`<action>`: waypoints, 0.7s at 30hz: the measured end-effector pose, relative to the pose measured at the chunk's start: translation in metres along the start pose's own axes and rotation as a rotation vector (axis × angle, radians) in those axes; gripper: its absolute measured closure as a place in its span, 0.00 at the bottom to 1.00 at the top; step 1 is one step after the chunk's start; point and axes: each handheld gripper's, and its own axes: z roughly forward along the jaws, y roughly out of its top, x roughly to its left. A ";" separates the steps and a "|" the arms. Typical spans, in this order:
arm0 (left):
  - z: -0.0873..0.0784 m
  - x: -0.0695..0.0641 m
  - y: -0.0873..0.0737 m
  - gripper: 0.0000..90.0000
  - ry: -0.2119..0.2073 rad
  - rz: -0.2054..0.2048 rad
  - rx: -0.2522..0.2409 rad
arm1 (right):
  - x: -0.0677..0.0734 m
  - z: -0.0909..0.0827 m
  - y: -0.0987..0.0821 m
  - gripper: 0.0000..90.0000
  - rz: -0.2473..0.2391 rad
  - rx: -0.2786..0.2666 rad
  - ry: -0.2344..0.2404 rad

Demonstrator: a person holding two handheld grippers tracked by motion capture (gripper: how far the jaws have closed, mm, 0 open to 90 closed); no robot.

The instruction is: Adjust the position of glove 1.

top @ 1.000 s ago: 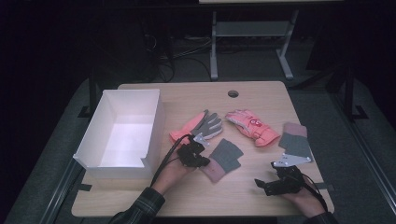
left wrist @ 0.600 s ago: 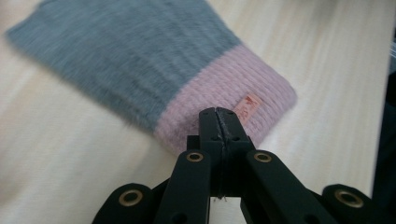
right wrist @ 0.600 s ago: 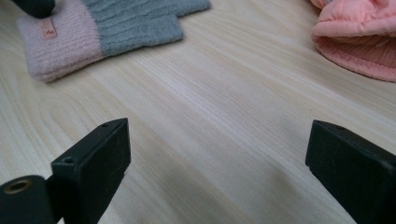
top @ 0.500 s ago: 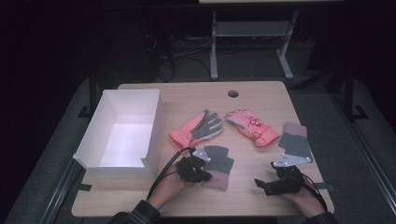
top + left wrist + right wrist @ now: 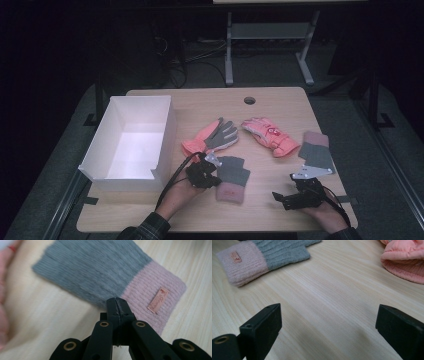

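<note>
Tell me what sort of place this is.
Probably a lab or recording workspace, not a home: a lit wooden table with a cable hole, a metal stand and loose cables on the dark floor behind.

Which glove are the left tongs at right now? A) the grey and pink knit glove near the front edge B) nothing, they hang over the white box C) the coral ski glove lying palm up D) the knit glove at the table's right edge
A: the left tongs, jaws shut, sit at the edge of the grey and pink knit glove, where the grey meets the pink cuff; in the high view the same glove lies right beside that hand.
</note>
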 end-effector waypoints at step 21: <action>0.035 -0.037 0.038 1.00 -0.092 0.082 -0.026 | -0.002 -0.001 0.000 0.07 -0.002 -0.007 -0.002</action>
